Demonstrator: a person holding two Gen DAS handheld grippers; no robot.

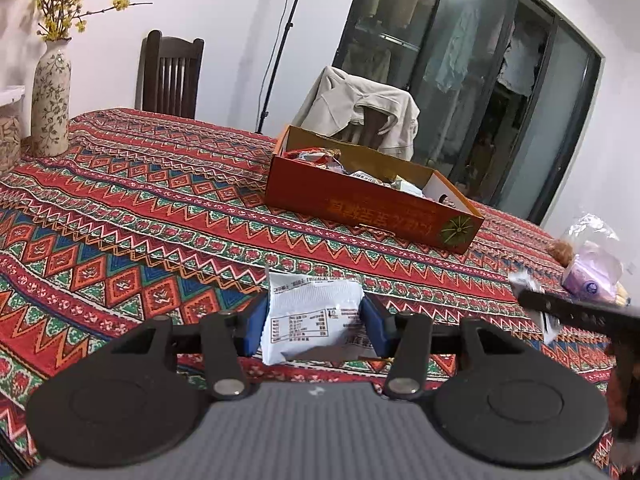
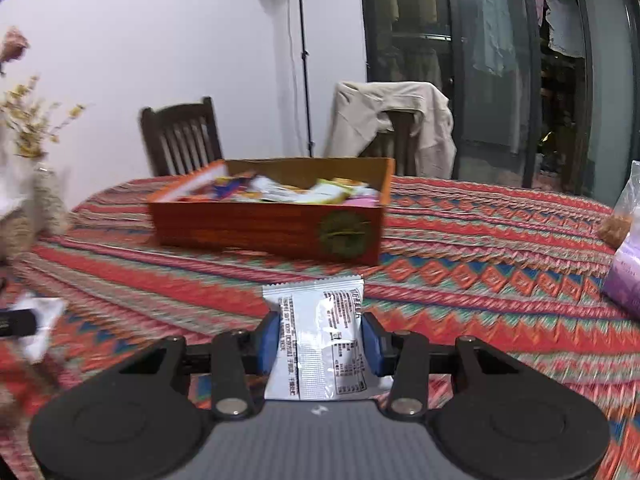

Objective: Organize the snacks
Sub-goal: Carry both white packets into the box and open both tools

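Note:
My left gripper [image 1: 315, 316] is shut on a white snack packet [image 1: 316, 312], held above the patterned tablecloth. My right gripper [image 2: 320, 340] is shut on another white snack packet [image 2: 320, 336]. An open orange cardboard box [image 1: 372, 204] with several snack packets inside stands ahead; it also shows in the right wrist view [image 2: 272, 232]. The right gripper shows at the right edge of the left wrist view [image 1: 576, 312], with a bit of white packet at its tip. The left gripper shows blurred at the left edge of the right wrist view [image 2: 16, 322].
A flowered vase [image 1: 50, 100] stands at the far left of the table. A clear plastic bag with purple packs [image 1: 592, 268] lies at the right; it also shows in the right wrist view [image 2: 628, 256]. Two chairs stand behind the table, one draped with a beige jacket [image 1: 360, 108].

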